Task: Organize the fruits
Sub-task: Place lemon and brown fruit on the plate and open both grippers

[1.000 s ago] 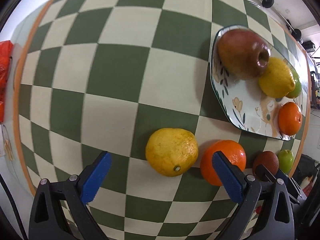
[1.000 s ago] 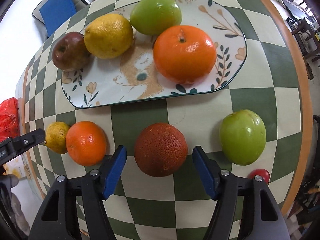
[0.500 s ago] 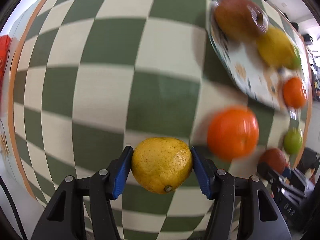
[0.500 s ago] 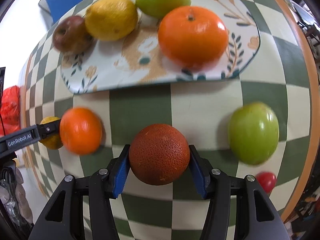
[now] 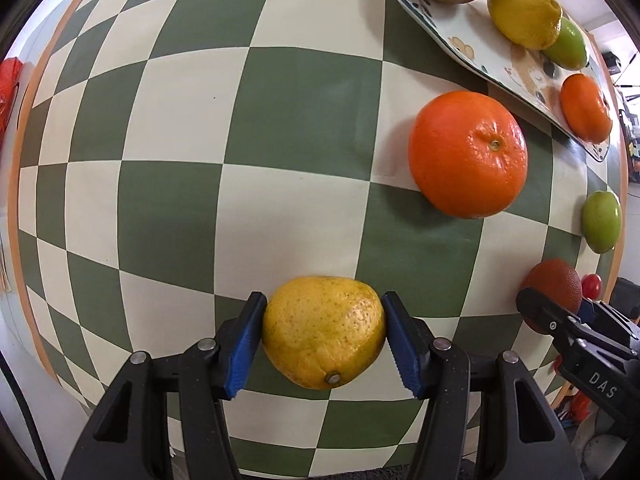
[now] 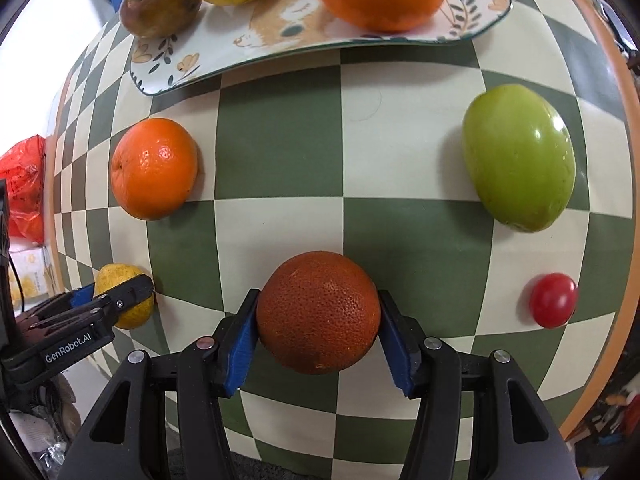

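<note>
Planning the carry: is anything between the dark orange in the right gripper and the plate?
Nothing visible blocks it. The checkered cloth from the dark orange to the plate is bare; the bright orange and green fruit sit off to either side.

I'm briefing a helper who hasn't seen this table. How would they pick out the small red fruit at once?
Start from the patterned plate at the far side of the checkered tablecloth, then come to the near right, close to the cloth's orange border. Past the big green fruit lies the small red fruit, right of the dark orange in the right gripper. It is the only red one and the smallest.
</note>
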Available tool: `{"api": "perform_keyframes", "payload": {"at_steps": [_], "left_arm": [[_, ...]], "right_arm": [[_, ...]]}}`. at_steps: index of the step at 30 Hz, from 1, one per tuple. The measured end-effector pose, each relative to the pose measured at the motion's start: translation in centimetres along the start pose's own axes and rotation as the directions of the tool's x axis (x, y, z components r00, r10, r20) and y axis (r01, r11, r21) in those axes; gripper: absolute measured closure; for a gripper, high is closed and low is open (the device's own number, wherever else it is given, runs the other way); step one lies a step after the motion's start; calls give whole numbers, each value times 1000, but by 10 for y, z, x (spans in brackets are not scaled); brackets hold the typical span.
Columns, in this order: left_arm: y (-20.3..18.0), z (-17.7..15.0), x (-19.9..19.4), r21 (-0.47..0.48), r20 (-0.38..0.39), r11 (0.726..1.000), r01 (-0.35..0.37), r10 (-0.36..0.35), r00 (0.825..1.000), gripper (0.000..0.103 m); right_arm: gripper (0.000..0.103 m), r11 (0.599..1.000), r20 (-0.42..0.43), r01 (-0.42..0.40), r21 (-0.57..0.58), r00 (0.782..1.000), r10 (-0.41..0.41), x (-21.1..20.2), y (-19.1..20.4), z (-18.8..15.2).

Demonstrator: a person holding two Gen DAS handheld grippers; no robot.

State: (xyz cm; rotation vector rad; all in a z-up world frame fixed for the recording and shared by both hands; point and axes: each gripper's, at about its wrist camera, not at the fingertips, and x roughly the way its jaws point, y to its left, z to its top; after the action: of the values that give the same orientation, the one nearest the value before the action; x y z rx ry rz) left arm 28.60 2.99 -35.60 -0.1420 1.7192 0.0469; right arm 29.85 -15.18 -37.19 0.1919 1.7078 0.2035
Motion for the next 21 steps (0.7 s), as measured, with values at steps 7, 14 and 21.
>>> {"api": "perform_keyframes", "payload": {"at_steps": [7, 14, 21], "left_arm": [[-20, 18, -60, -16, 64, 991, 134, -133, 989, 47], [-49, 80, -118, -4, 159, 974, 225, -221, 962, 47], [-60, 138, -90, -64, 103, 979, 195, -188, 977, 46]], "right_arm": [[45, 999, 9, -45, 18, 999, 45, -3, 10, -6], [45, 969, 149, -230, 91, 965, 215, -71, -11, 7], [45, 963, 283, -231, 140, 941, 185, -135, -62, 95]]}}
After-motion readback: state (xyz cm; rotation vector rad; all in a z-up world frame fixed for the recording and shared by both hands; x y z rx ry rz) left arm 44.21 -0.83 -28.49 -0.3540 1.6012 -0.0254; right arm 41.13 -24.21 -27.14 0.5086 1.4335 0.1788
